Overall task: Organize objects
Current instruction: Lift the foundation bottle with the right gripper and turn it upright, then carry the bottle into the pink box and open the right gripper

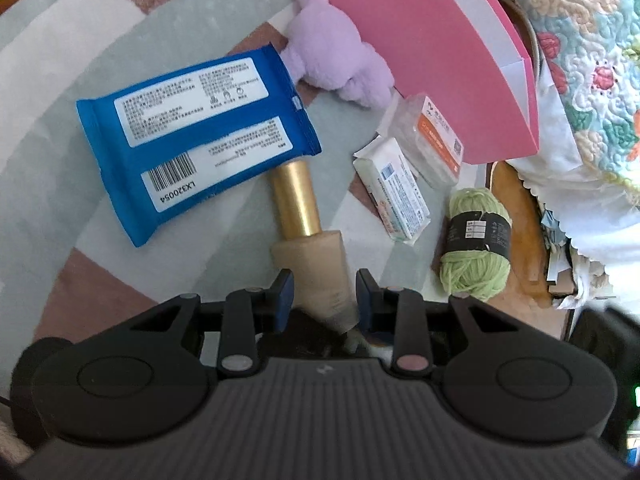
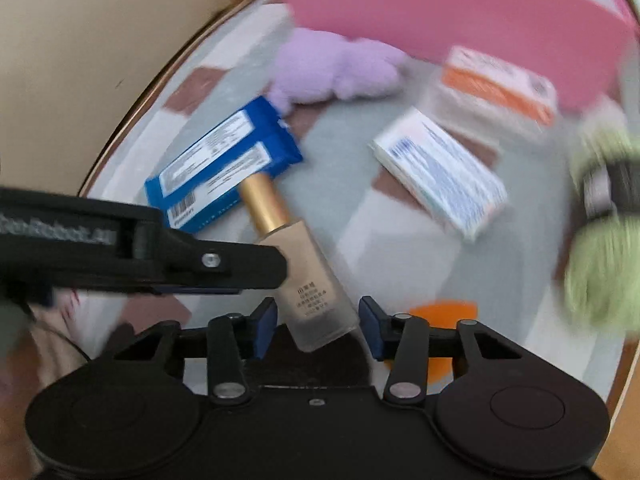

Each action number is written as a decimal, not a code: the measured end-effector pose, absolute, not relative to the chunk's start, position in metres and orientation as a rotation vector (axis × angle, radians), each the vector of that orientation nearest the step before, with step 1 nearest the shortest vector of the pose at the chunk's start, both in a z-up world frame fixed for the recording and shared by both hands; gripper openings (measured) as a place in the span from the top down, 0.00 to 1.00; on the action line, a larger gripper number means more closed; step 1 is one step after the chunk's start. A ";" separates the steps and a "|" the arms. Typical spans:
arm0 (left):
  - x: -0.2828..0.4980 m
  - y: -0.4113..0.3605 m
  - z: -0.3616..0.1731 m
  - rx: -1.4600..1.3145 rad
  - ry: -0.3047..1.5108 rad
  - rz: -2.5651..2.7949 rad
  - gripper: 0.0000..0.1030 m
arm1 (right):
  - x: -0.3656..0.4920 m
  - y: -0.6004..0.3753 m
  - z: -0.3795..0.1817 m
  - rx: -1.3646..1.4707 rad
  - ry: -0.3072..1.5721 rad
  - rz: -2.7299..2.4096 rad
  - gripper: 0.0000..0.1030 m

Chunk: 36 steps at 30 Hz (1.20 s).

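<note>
A beige foundation bottle [image 1: 316,264] with a gold cap [image 1: 297,200] lies on the rug. My left gripper [image 1: 325,294] is open with its fingers on either side of the bottle's base; a small gap shows on each side. In the right wrist view the bottle [image 2: 310,292] lies between the open fingers of my right gripper [image 2: 318,326], and the left gripper's finger [image 2: 224,264] reaches in from the left beside it. A blue wipes pack [image 1: 196,140], a purple plush [image 1: 340,60], a white packet [image 1: 394,196], an orange-labelled packet [image 1: 434,140] and green yarn [image 1: 474,240] lie around.
A pink box [image 1: 432,48] stands open behind the objects. A quilted floral cover [image 1: 588,60] and white paper [image 1: 560,152] are at the right. The patterned round rug [image 1: 60,184] ends at a wooden edge [image 2: 132,108]. An orange patch [image 2: 440,312] shows under my right gripper.
</note>
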State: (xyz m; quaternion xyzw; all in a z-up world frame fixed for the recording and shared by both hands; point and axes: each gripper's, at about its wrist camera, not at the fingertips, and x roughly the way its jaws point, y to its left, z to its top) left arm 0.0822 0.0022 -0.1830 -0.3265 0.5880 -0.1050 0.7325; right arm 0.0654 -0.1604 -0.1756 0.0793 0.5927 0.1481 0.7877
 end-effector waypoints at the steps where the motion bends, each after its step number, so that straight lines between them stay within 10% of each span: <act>1: 0.081 0.002 -0.183 -0.701 1.282 -0.218 0.66 | 0.059 -0.159 -0.175 0.196 1.269 0.321 0.55; 13: 0.074 -0.012 -0.189 -0.593 1.270 -0.204 0.51 | 0.018 -0.126 -0.182 -0.004 1.071 0.333 0.55; 36: 0.077 -0.035 -0.092 -0.425 1.088 -0.334 0.56 | 0.025 -0.166 -0.119 0.201 0.922 0.309 0.61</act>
